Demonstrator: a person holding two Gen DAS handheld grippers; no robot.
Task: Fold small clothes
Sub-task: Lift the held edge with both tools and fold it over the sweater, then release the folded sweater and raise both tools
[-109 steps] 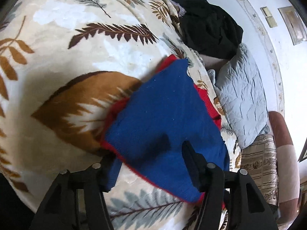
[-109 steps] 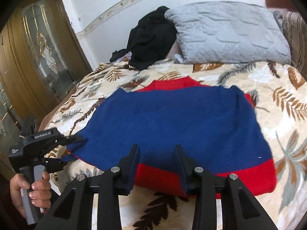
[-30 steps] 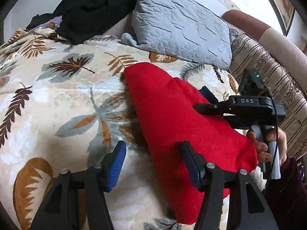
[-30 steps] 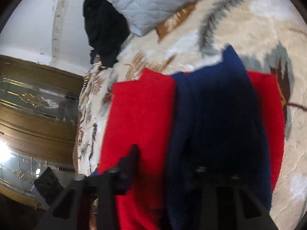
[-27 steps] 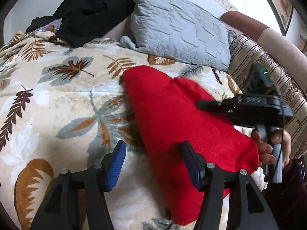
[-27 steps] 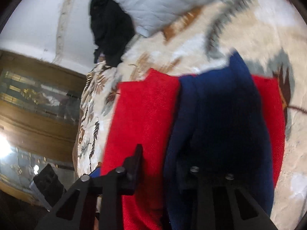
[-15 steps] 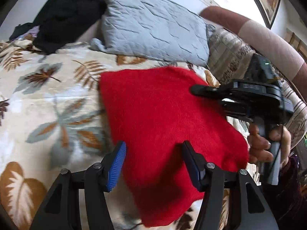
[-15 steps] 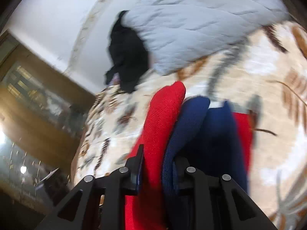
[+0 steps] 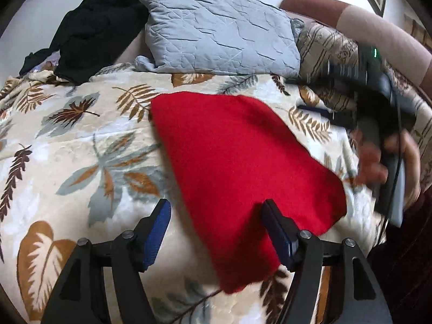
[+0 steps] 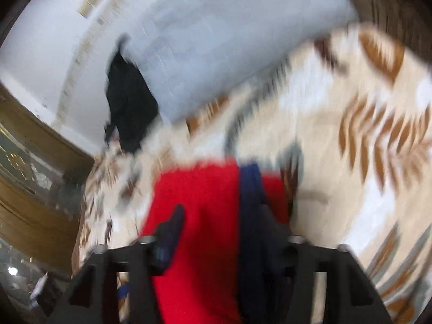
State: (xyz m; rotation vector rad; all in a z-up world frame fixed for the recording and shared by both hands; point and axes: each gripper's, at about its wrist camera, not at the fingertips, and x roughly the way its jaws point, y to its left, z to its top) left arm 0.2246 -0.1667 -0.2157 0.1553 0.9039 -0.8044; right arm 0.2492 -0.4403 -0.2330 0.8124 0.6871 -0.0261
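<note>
One folded red sweater [image 9: 237, 162], two opening hand-held grippers, one grey pillow [image 9: 221, 29]

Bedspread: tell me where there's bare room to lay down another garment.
Free: the leaf-print bedspread between the folded red garment and the black clothes. Crowded: the head end, filled by the grey pillow, and past the garment, where the hand holds the right gripper.

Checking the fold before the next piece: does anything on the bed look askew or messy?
The red garment lies skewed on the bedspread, with a blue layer sticking out along one edge. A black garment lies crumpled beside the grey pillow.
</note>
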